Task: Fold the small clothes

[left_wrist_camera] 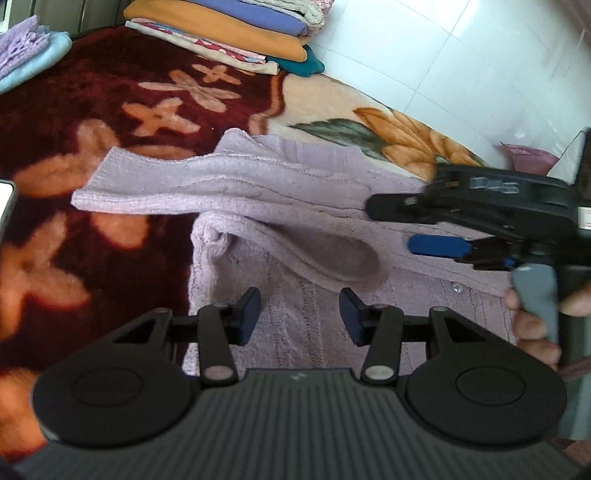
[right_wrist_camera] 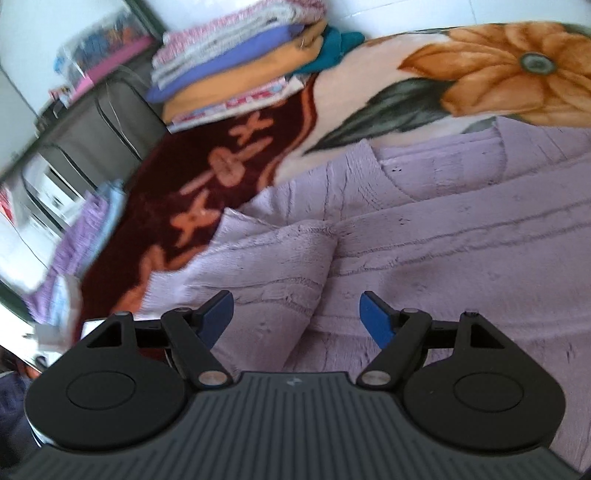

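A lilac knitted sweater (left_wrist_camera: 288,221) lies on a flowered blanket, with one sleeve (left_wrist_camera: 155,184) folded across its body toward the left. My left gripper (left_wrist_camera: 300,314) is open and empty, just above the sweater's lower part. My right gripper (right_wrist_camera: 297,317) is open and empty over the sweater (right_wrist_camera: 443,236), near a folded-over sleeve (right_wrist_camera: 266,258). In the left wrist view the right gripper (left_wrist_camera: 436,245) hovers over the sweater's right side, held by a hand.
A dark red and cream flowered blanket (left_wrist_camera: 92,122) covers the surface. A stack of folded clothes (left_wrist_camera: 236,29) sits at the far end, also in the right wrist view (right_wrist_camera: 236,70). Lilac and light blue folded items (left_wrist_camera: 26,51) lie far left. White tiled floor (left_wrist_camera: 461,66) lies beyond.
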Motion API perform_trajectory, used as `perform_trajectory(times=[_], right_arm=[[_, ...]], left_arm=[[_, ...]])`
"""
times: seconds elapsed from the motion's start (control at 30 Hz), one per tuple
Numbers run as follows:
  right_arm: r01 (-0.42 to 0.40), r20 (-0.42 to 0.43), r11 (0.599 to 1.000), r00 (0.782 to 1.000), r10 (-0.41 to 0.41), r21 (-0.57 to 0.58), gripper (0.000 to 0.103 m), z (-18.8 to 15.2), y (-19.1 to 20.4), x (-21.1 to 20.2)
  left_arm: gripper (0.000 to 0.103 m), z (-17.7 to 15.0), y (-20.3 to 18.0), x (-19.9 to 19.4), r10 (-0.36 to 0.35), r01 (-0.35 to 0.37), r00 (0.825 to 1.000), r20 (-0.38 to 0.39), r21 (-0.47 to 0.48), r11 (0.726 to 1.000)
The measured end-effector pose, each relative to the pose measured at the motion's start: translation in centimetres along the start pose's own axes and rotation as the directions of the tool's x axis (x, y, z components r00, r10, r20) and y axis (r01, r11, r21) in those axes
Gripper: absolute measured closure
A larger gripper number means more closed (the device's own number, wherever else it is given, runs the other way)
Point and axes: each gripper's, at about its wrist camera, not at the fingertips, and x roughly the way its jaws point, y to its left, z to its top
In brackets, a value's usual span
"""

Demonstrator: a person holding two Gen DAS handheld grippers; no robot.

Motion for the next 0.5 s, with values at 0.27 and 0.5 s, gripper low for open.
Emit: perform_trajectory(times=[0.27, 0.5], right_arm=[[0.001, -0.037, 0.995, 0.999, -0.004, -0.097, 0.091, -0.1, 0.8, 2.5], [0.131, 0.163, 0.937, 0.983, -0.081, -0.325, 0.095, 1.4, 3.3, -0.3]], left_arm=[[0.053, 0.2, 0.1, 0.1, 0.000, 0.000, 1.000, 0.011, 0.002, 1.000], [0.054, 0.2, 0.6, 0.0, 0.005, -0.005, 1.000, 0.016, -0.011, 1.000]])
